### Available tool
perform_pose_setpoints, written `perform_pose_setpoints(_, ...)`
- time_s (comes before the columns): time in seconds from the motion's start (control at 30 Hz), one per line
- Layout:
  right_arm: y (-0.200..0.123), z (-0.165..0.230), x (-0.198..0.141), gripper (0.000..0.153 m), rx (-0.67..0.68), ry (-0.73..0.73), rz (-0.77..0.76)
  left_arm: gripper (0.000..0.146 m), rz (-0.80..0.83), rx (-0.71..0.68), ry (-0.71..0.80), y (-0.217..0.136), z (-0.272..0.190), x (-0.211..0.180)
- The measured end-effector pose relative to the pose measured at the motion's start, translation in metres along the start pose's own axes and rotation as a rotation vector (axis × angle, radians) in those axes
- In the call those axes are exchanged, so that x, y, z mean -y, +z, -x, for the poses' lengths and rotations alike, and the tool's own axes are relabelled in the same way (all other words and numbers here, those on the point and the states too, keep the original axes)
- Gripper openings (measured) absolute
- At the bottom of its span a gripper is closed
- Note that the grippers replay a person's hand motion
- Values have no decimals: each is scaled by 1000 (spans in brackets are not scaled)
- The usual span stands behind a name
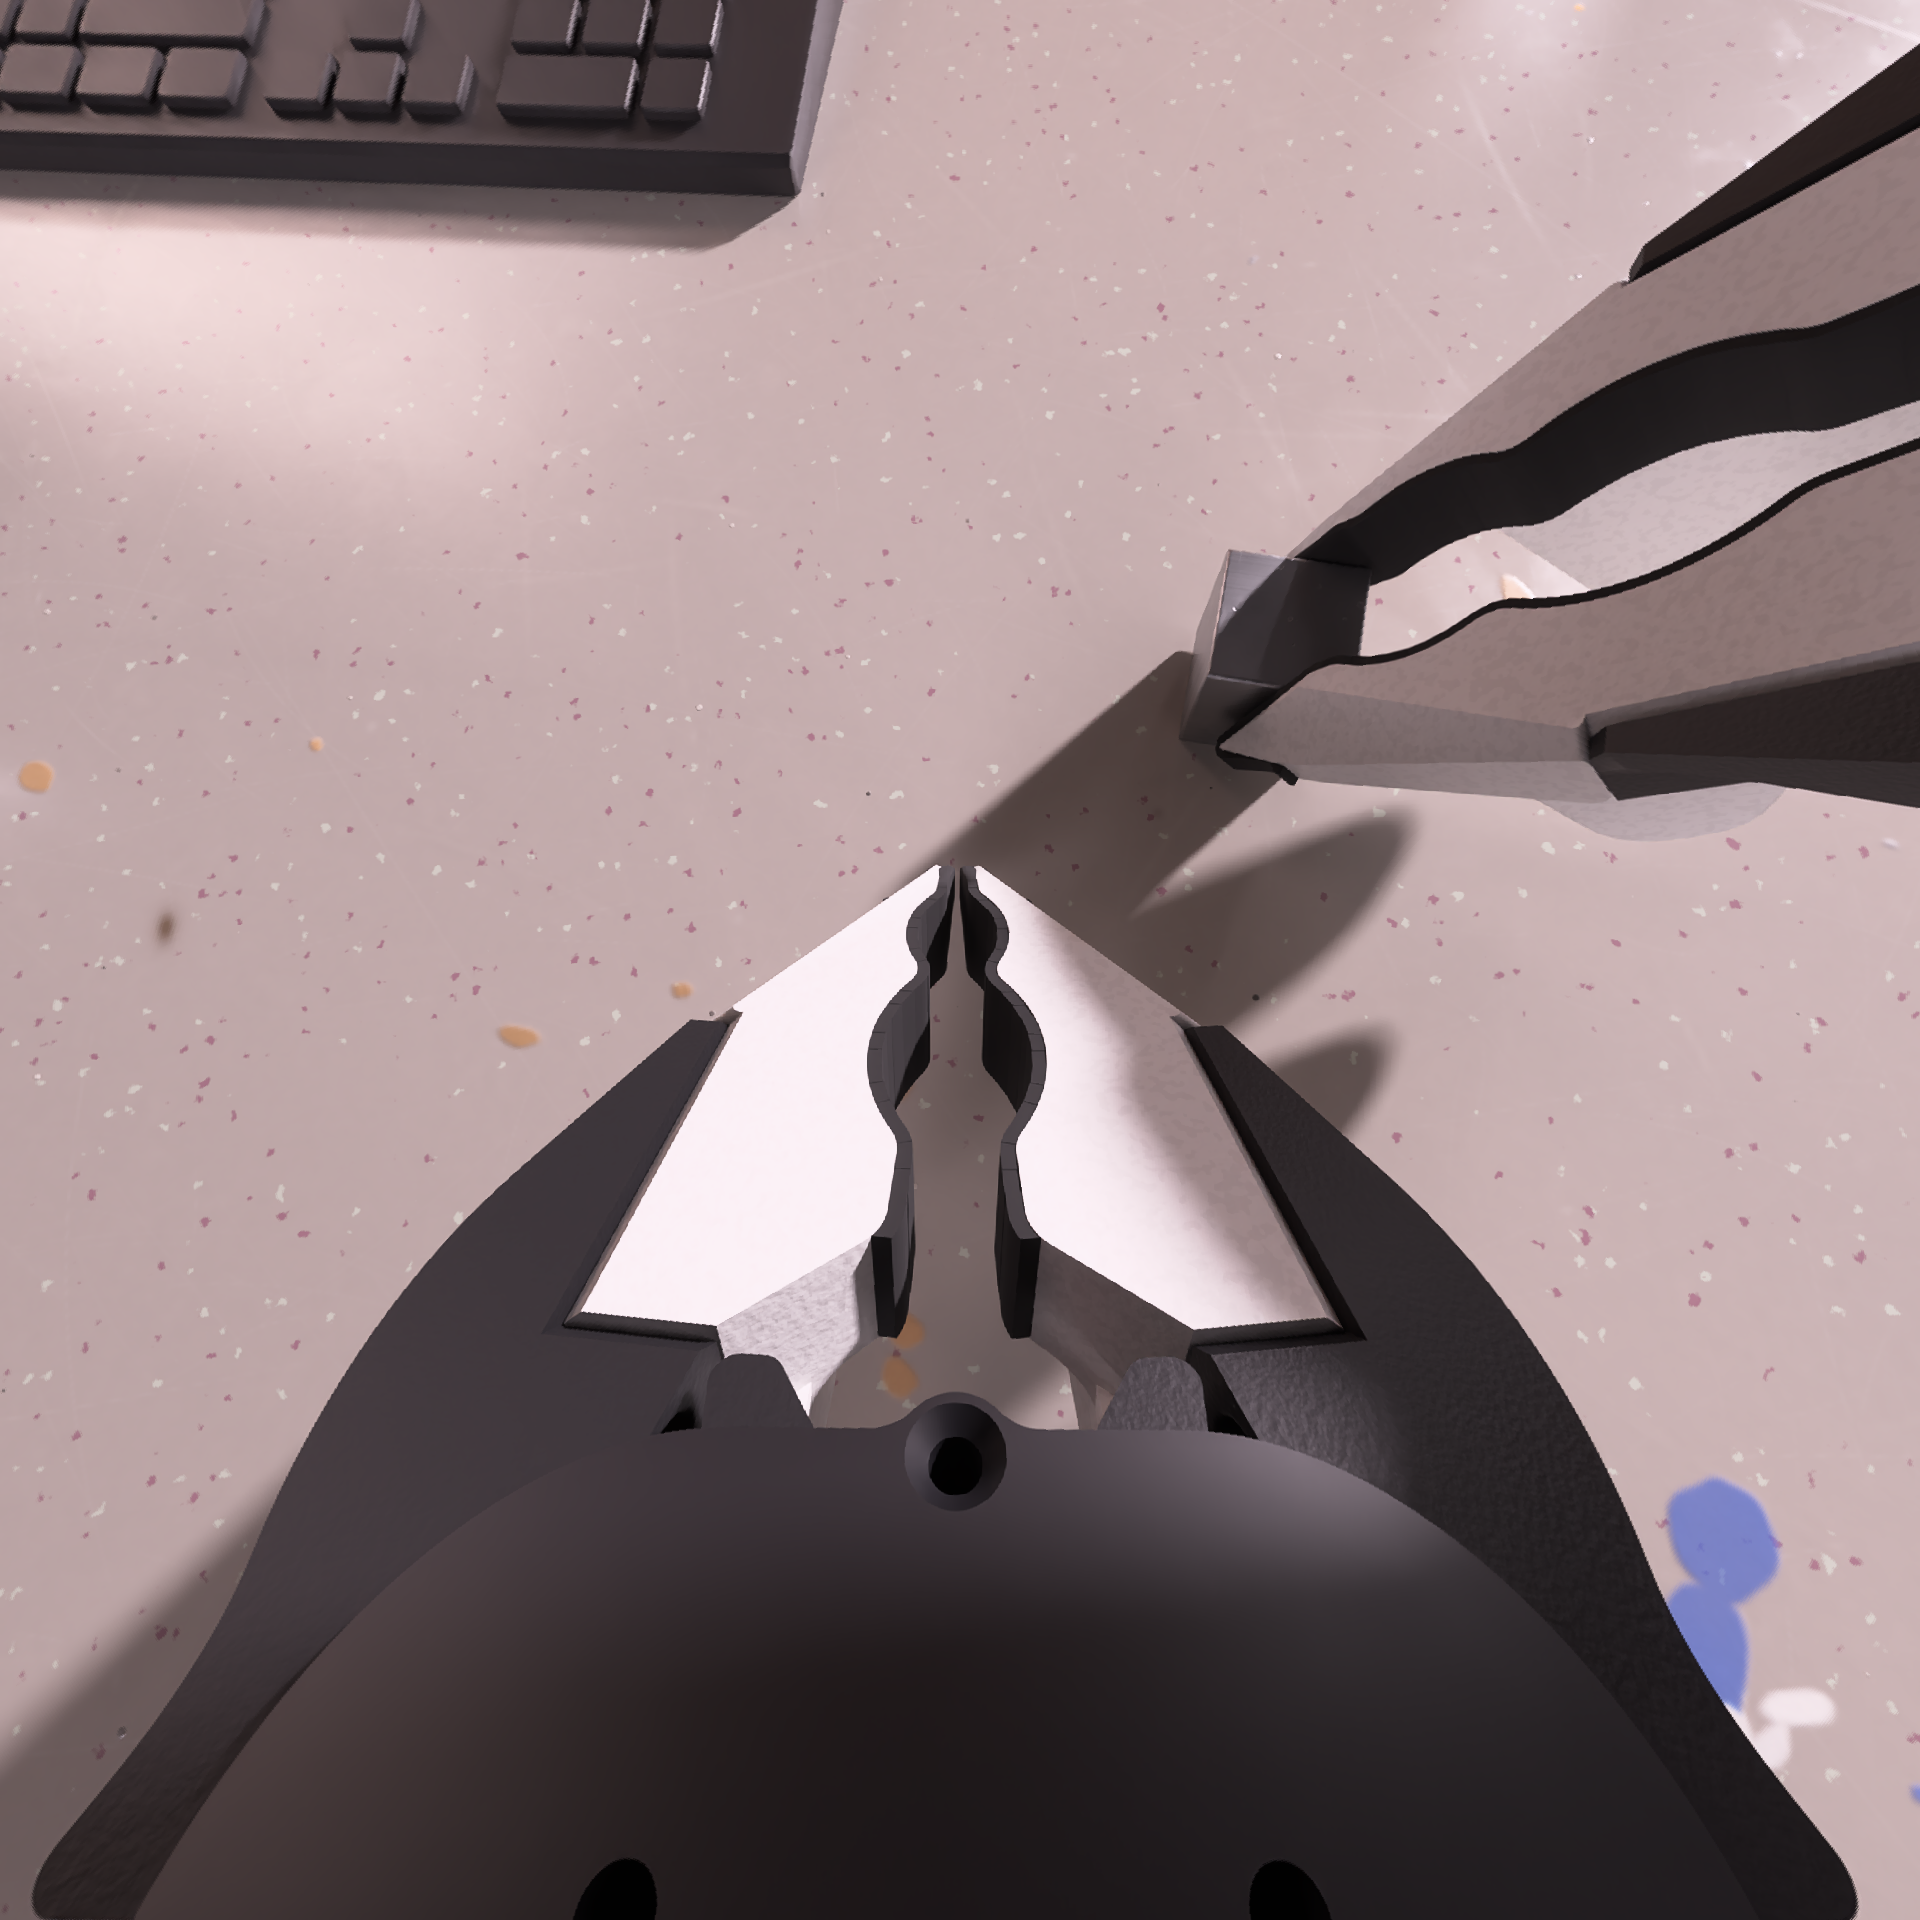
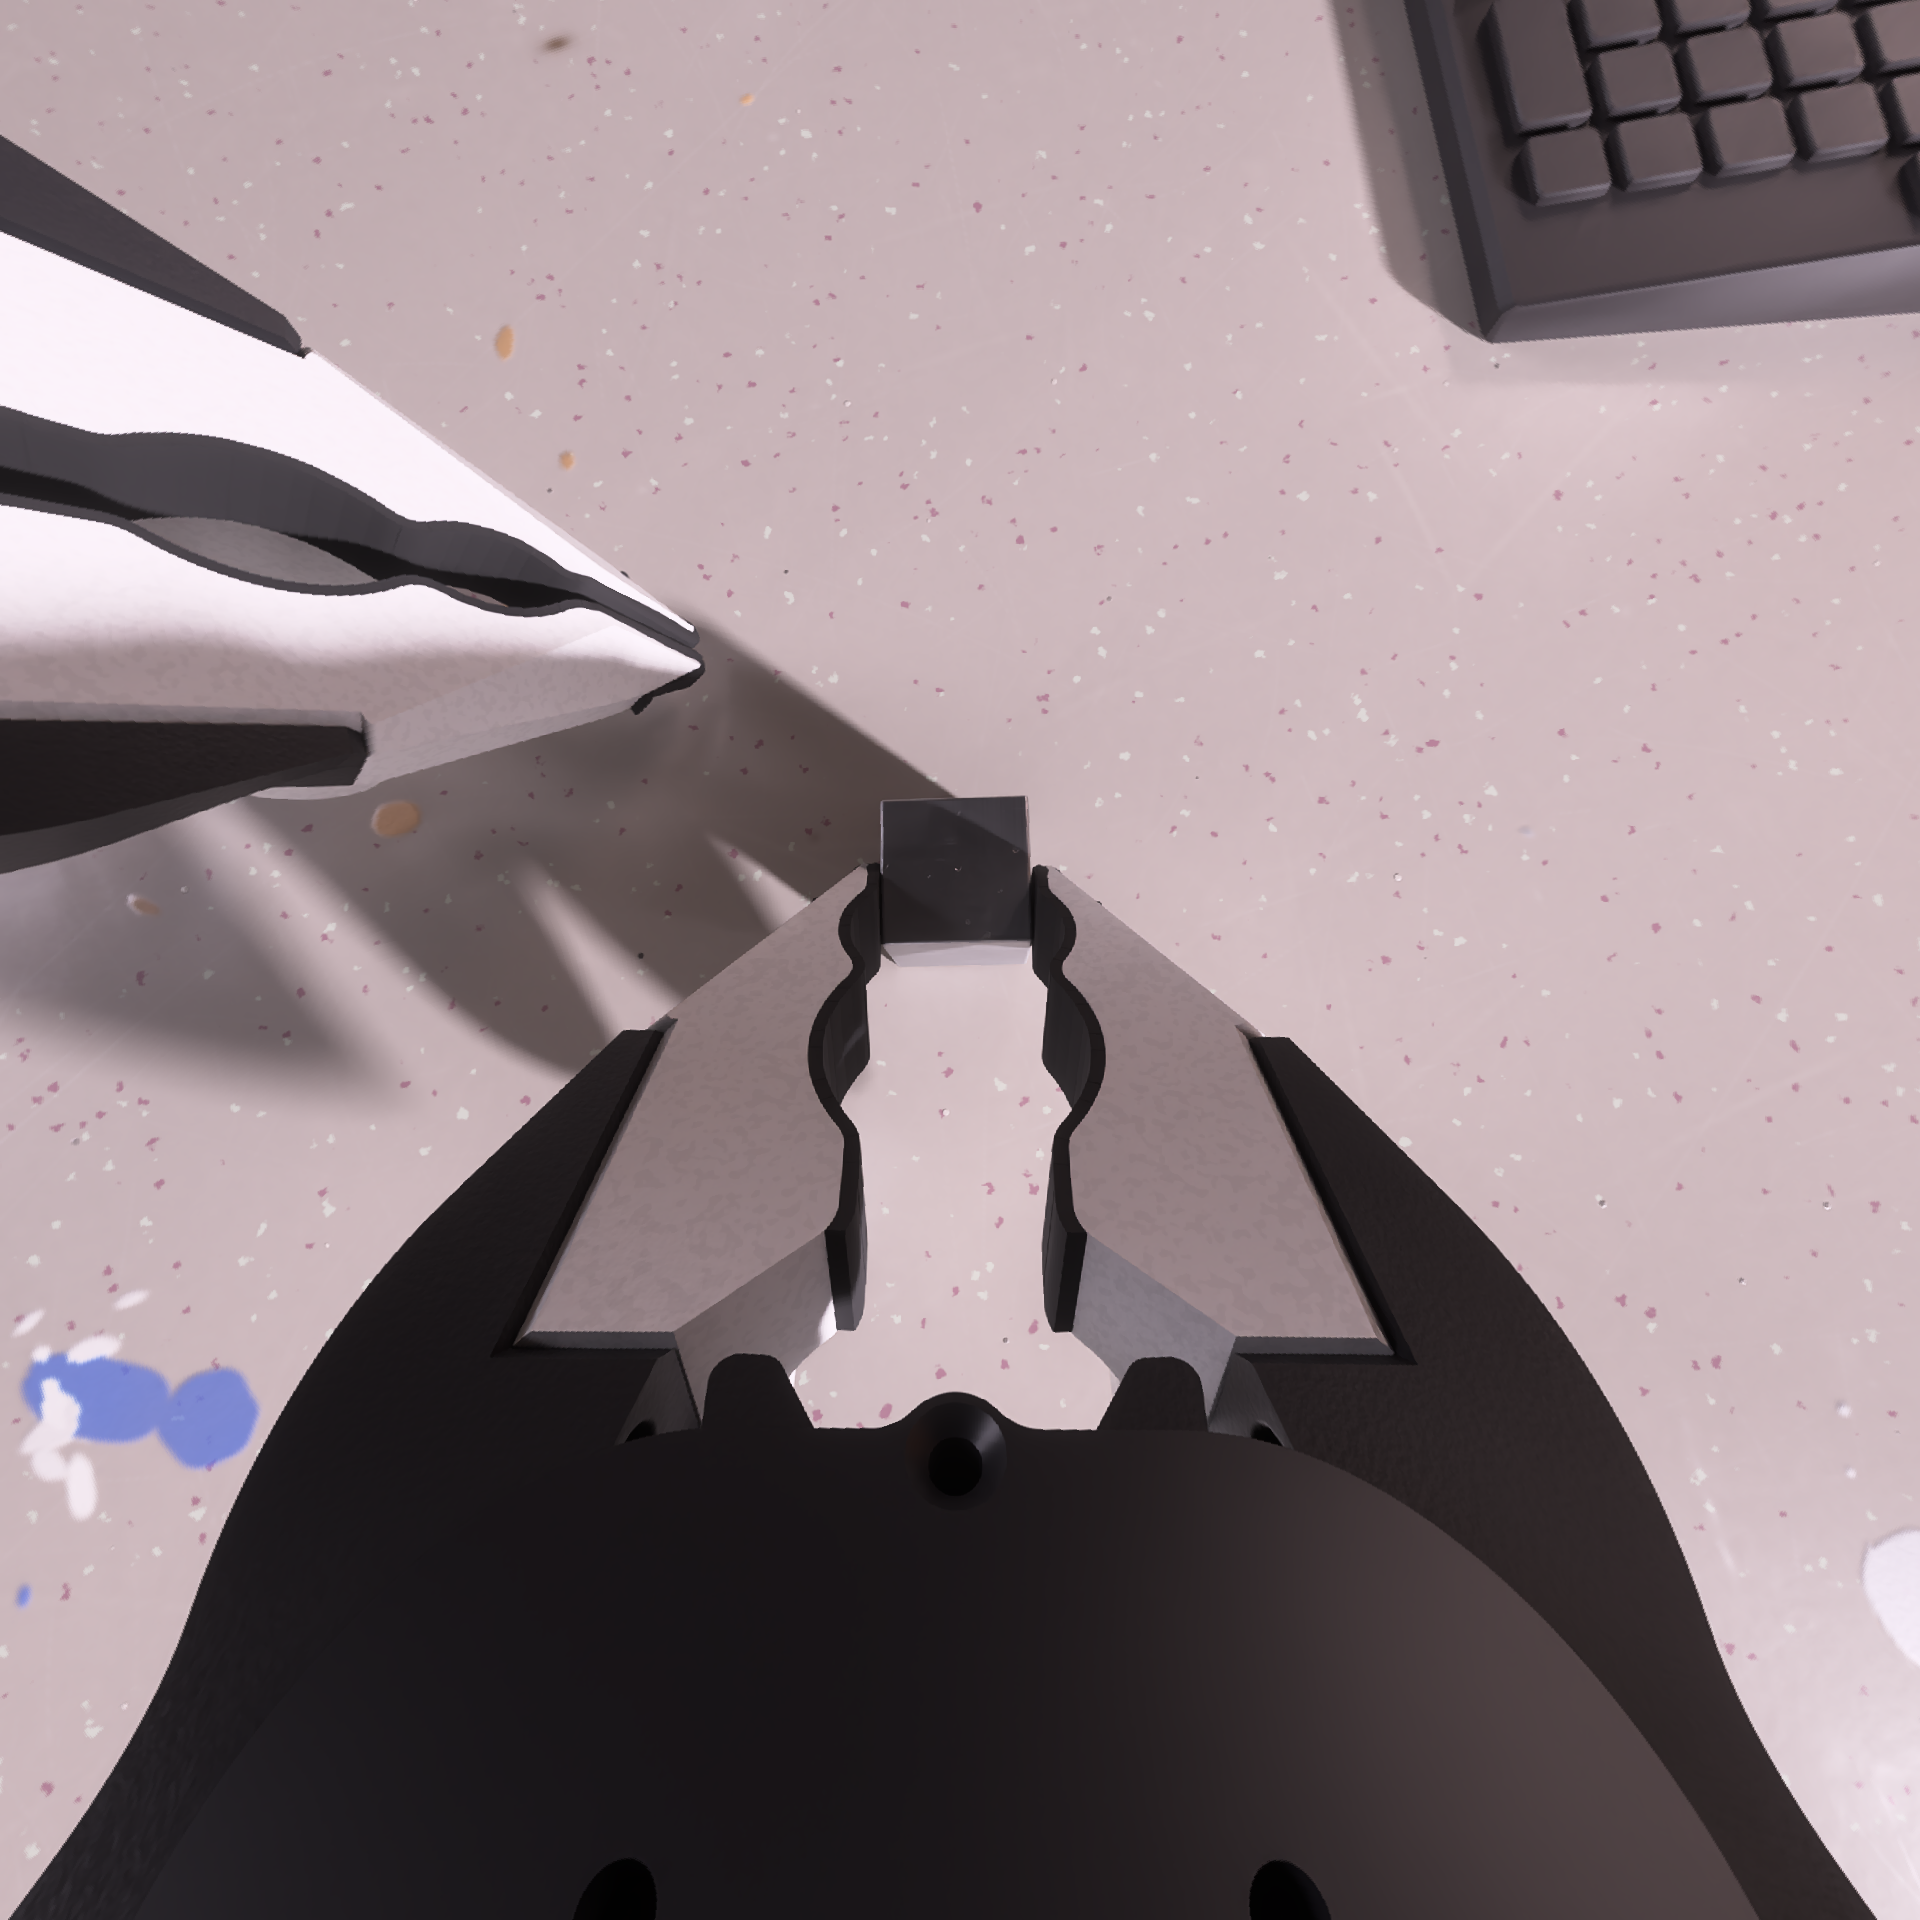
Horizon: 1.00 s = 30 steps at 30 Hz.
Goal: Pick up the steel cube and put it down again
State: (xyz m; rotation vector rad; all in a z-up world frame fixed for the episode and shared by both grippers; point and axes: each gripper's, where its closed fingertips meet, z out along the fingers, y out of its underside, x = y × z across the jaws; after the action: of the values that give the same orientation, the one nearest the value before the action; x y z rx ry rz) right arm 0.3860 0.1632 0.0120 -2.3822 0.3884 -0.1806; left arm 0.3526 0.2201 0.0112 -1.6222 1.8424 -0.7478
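Speckled pale table (image 2: 1351, 727). Dark keyboard (image 2: 1704, 156), far right corner. Right gripper (image 2: 954, 894), fingers pinching the steel cube (image 2: 951, 868) between their tips; whether the cube touches the table is unclear. Left gripper (image 1: 958, 883), fingers pressed together, empty, near the cube's left.
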Motion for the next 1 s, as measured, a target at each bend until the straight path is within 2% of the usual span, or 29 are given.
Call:
perform_pose_setpoints(0.3,-6,0,5,28,19,25,-41,1,0,0,1,0,0,0)
perform_pose_setpoints(0.47,-6,-11,-1,28,-24,48,-18,1,0,3,4,0,0,0)
perform_pose_setpoints(0.8,-3,-13,-3,28,6,83,-8,1,0,2,4,0,0,0)
perform_pose_setpoints(0.9,-5,-13,-2,43,0,71,-15,1,0,3,5,0,0,0)
perform_pose_setpoints(1.0,-13,-17,0,45,-25,64,-25,1,0,3,5,0,0,0)
